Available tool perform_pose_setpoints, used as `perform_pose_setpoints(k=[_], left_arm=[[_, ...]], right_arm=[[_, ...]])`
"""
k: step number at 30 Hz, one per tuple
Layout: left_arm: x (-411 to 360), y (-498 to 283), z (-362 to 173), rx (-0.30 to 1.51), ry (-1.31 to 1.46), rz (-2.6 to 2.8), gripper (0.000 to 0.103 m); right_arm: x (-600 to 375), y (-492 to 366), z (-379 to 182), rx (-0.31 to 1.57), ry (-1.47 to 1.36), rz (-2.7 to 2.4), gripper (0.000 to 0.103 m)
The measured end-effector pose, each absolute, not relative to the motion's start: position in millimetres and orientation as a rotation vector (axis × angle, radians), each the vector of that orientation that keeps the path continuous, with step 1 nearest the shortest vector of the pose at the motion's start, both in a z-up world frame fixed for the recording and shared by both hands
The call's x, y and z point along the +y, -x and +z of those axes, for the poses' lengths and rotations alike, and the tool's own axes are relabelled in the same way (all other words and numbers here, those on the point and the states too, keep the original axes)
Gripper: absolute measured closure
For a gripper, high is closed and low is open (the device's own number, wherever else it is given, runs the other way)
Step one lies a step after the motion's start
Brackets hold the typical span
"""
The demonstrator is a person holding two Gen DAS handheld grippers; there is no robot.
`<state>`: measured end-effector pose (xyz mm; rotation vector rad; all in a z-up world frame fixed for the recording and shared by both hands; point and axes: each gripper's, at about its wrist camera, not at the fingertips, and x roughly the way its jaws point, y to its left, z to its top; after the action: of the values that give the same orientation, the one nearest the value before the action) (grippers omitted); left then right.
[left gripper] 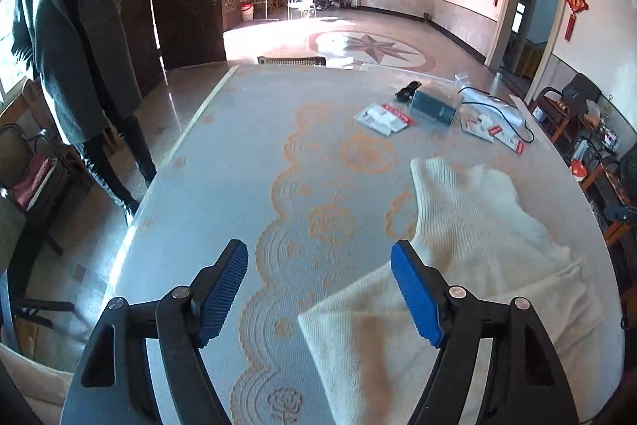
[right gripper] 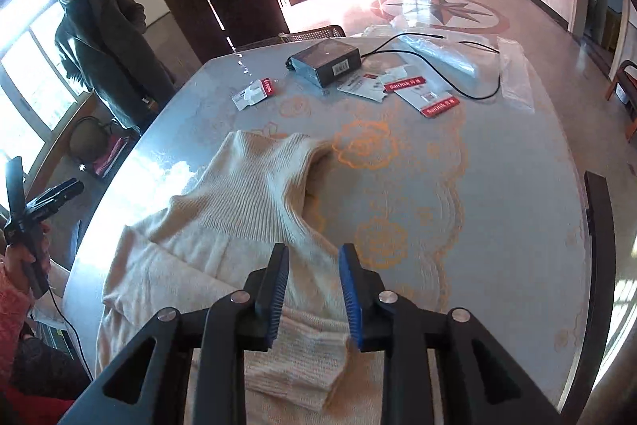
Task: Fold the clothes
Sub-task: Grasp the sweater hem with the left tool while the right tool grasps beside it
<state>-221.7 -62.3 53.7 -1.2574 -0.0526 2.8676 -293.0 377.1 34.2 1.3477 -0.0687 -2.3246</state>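
On the table (right gripper: 497, 186) a cream ribbed sweater (right gripper: 247, 194) lies folded; both tools released.

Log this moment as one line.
task: fold clothes | left gripper: open, empty | right gripper: open above sweater | sweater: partly folded on table

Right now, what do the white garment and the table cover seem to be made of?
White garment: looks like soft knitted yarn, matte; ribbed lines show along its sleeve. Table cover: possibly glossy plastic or glass over lace-patterned cloth, because window light reflects on it.
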Motion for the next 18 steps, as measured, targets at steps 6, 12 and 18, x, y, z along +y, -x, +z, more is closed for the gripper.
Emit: perform_pose_setpoints(k=[6, 12, 18], left_arm=[[-1, 307, 30, 0.154, 1.377, 2.664, 0.024], [26, 380, -24, -0.088, 1.508, 2.436, 0.024], [29, 426, -65, -0.140, 1.615, 2.300, 0.024]], right_arm=[[341, 365, -13, -0.227, -1.522, -2.143, 0.076], [332, 420, -67, -0.481, -1.668, -2.008, 0.076], [328, 454, -88, -0.562, -1.705, -1.948, 0.073]])
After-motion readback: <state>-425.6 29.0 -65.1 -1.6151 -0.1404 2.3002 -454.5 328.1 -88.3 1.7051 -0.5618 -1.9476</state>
